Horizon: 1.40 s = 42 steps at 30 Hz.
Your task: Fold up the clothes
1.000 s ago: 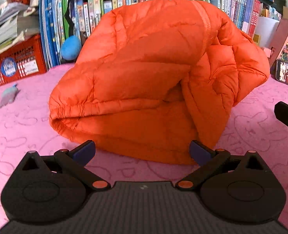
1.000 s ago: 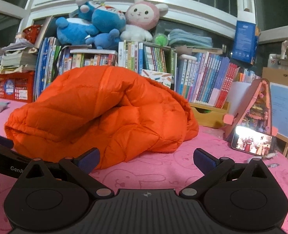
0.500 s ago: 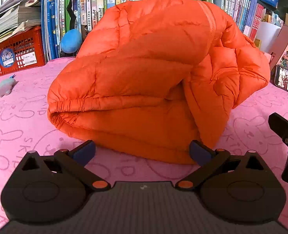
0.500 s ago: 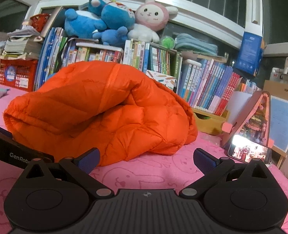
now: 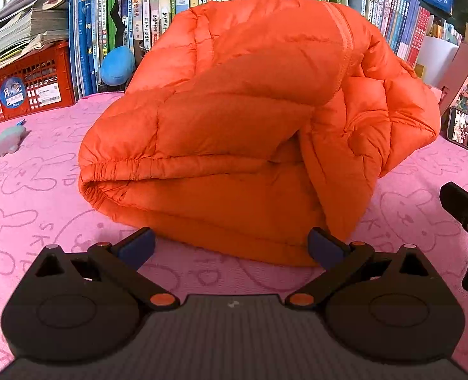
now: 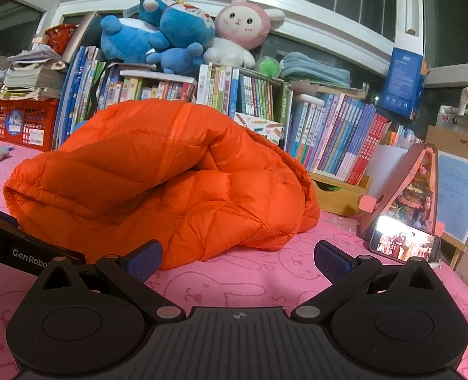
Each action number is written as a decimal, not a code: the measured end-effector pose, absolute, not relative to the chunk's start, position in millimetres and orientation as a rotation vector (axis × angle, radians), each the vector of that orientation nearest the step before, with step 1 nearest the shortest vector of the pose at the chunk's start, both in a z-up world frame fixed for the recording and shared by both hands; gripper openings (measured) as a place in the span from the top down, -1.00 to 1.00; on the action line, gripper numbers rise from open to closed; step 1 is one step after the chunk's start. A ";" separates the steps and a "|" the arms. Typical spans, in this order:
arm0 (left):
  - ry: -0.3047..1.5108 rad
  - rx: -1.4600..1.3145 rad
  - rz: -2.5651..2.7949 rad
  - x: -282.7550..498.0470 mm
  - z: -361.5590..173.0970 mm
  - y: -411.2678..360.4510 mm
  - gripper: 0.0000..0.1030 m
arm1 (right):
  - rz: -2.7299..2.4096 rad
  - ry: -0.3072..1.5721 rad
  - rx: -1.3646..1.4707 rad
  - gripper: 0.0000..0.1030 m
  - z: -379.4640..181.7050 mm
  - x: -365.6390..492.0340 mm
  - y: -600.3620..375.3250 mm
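A pink cloth printed with rabbit outlines [image 5: 28, 196] covers the surface that carries everything. At its far edge stands a wall of books [image 6: 338, 139], with a red crate [image 5: 28, 85] at the left end and plush toys [image 6: 183, 31] piled on top. That back edge is crowded; the near part of the cloth, in front of both tools, is open pink fabric.

The orange puffer jacket [image 5: 240, 126] lies in the middle of the cloth as a thick bundle folded over on itself. Its elastic hem forms a rounded lip at the left end, and a quilted flap hangs down the right side. A seam runs over the top of the mound.

To the right of the jacket, a phone with a lit screen [image 6: 403, 247] leans against a pink stand [image 6: 405, 190], apart from the jacket. A small grey toy [image 5: 7, 144] lies on the cloth well to the left.

The left gripper [image 5: 230, 248] sits just in front of the jacket's near lower edge, its jaws spread wide, wider than the fold's underside ahead of them, and holding nothing. Whether the blue pads [image 5: 137, 247] touch the fabric cannot be told. The right gripper [image 6: 238, 261] faces the jacket's right corner, jaws equally wide and empty; its left pad lies just beside the hanging flap, its right pad over bare cloth.
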<state>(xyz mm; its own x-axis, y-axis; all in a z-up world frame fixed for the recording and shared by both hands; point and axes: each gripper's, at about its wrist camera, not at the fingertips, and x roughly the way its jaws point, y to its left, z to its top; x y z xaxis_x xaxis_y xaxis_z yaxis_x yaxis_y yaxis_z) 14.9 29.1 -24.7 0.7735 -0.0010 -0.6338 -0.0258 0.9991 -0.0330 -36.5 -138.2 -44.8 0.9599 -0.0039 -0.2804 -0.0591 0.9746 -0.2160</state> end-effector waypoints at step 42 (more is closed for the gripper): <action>0.657 -0.072 0.084 5.8 -22.8 65.7 -1.00 | 0.075 0.366 -0.191 -1.00 -47.4 -23.8 -142.6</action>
